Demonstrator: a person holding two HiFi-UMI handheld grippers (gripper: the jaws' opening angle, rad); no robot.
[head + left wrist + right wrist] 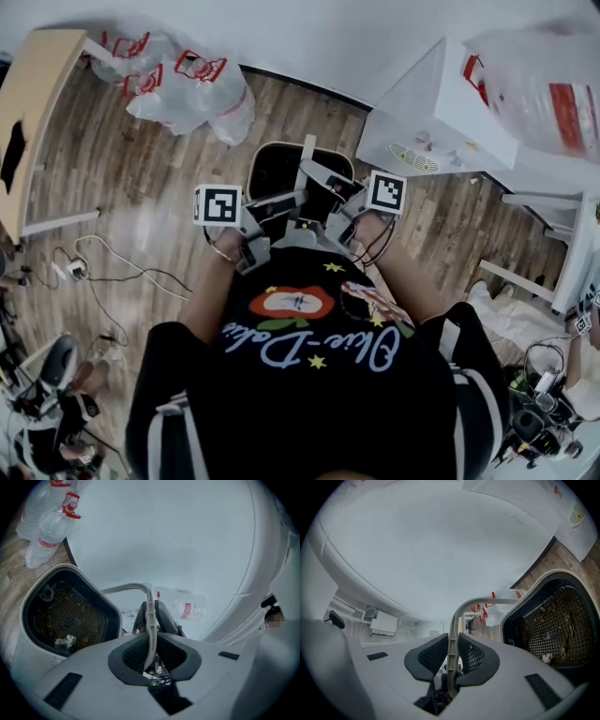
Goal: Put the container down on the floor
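a: two claws on one thin strip, why both?

b: my guess is balance. the left claw [151, 639] is clenched on the grey handle [126, 588], pads pressed to either side of it. the right claw [451, 656] grips that same handle [478, 603] the same way. sharing the load should keep the bin from swinging on the way down.

a: and the container itself?

b: just past the jaws, hanging off the handle. the left claw's own view has the container [65, 616] beyond and to the left of its jaws, dark rim and mesh inside facing the camera. the right claw's view has it [553, 620] beyond and to the right.

a: so it's not down yet?

b: from the head view it sits ahead of both claws, over the wooden floor [141, 178]. i can't tell from there whether it touches. further off, plastic bags [187, 80] lie by the wall.
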